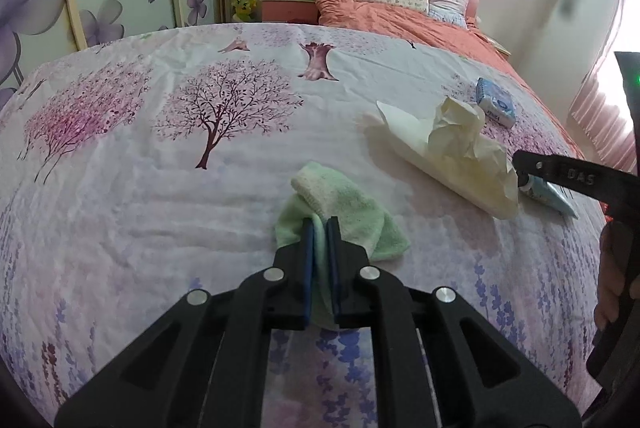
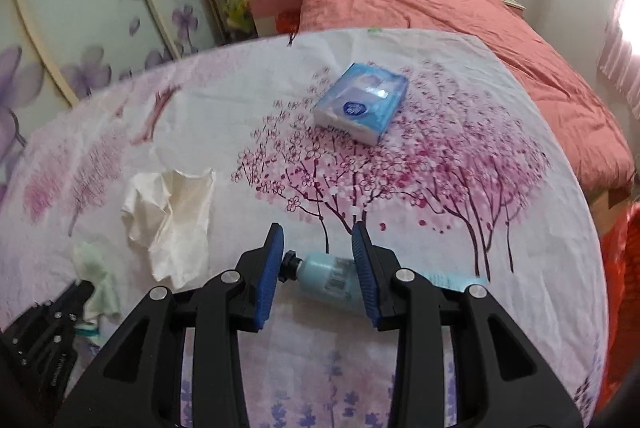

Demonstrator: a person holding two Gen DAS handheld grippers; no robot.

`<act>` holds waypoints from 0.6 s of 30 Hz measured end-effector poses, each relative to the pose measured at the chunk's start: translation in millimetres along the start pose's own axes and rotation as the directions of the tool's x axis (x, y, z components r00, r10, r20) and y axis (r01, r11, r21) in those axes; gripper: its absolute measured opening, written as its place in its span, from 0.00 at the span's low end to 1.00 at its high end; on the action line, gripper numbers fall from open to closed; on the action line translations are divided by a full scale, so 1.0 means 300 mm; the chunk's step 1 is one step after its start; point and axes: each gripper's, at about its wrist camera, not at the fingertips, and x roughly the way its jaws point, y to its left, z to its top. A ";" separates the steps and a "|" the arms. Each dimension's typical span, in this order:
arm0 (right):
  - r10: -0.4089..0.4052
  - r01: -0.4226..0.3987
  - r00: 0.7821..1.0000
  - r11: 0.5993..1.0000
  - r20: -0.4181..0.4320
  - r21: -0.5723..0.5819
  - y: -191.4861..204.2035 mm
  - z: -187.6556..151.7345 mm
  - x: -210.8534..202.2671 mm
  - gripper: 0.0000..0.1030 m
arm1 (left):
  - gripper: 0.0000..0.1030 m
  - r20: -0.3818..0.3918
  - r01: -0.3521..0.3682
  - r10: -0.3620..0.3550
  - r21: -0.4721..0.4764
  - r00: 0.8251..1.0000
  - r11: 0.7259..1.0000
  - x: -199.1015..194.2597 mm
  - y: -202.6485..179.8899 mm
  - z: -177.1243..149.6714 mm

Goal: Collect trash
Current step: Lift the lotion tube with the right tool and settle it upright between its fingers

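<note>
Your left gripper (image 1: 320, 228) clamps cloth (image 1: 344, 211). Only right view shows right gripper (image 2: 318, 240) spread around tube (image 2: 332, 278); tissue (image 2: 172, 220) at 10 o'clock.

A crumpled cream tissue (image 1: 452, 155) lies on the flowered sheet, part bunched up, part spread flat in a long flap; it shows again in the right wrist view (image 2: 172, 220), left of centre. Near it, to the right, a pale blue tube (image 2: 336, 282) lies on its side, black cap pointing left (a barcode shows on its body); in the left wrist view only its cap end (image 1: 548, 189) peeks from behind the tissue. A light green cloth (image 1: 340, 211) sits folded and rumpled nearer and to the left. A blue tissue pack (image 2: 360, 103) lies flat farther off.
</note>
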 end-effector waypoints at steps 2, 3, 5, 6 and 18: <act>-0.014 0.013 1.000 0.998 -0.017 -0.059 0.027 -0.008 -0.002 0.35 | 0.10 0.000 0.000 0.000 0.000 1.000 1.000 0.001 -0.001 0.003; -0.017 0.014 1.000 0.996 -0.025 -0.085 0.036 -0.015 -0.006 0.35 | 0.10 0.000 0.000 0.000 0.000 1.000 1.000 0.001 0.000 0.003; -0.016 0.010 0.999 0.989 -0.039 -0.145 0.055 -0.046 -0.025 0.35 | 0.10 0.000 0.002 -0.002 -0.002 1.000 1.000 0.001 -0.001 0.003; -0.016 0.009 0.999 0.987 -0.042 -0.162 0.054 -0.056 -0.031 0.35 | 0.10 0.000 0.001 -0.001 -0.001 1.000 1.000 0.002 -0.002 0.003; -0.015 0.016 1.000 0.988 0.005 -0.153 -0.099 -0.240 -0.214 0.35 | 0.10 0.000 0.002 -0.002 -0.002 1.000 1.000 0.001 -0.001 0.001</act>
